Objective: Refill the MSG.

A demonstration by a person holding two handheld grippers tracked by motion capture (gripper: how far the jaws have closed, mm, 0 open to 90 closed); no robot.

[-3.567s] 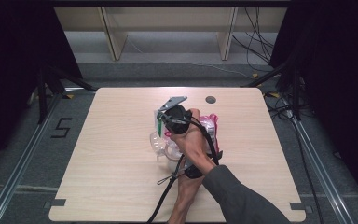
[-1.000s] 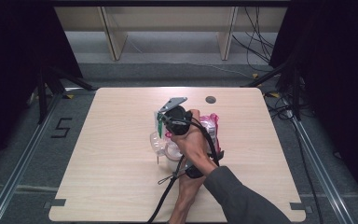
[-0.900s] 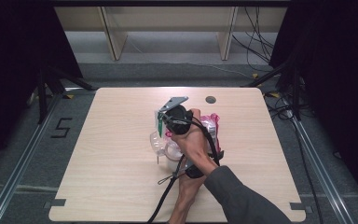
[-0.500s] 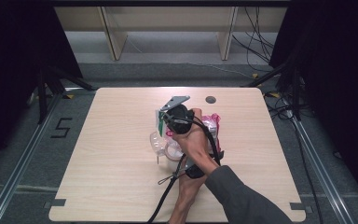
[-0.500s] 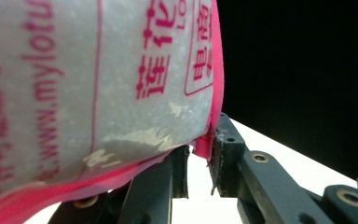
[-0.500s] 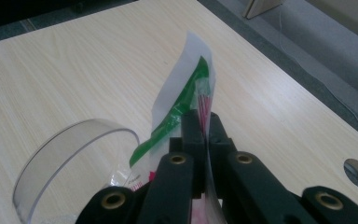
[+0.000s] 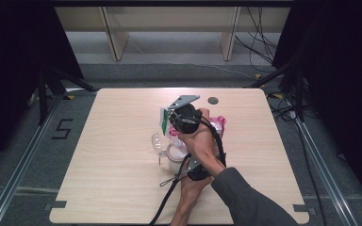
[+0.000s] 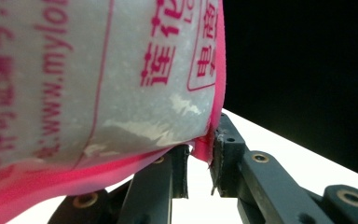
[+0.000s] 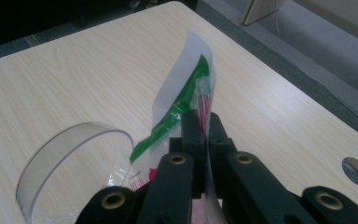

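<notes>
1. High view: table [image 7: 122, 188] of pale wood fills the middle, grey floor [image 7: 23, 155] and dark curtains around it.
2. Bag [image 7: 219, 125], pink-printed, sits mid-table beside a clear cup [image 7: 159, 143].
3. Left gripper [image 8: 200, 163] pinches the bag's pink edge; right gripper [image 9: 204, 126] clamps its green-striped top.
4. Risk: pulling apart unevenly could tear the film and spill contents.
</notes>
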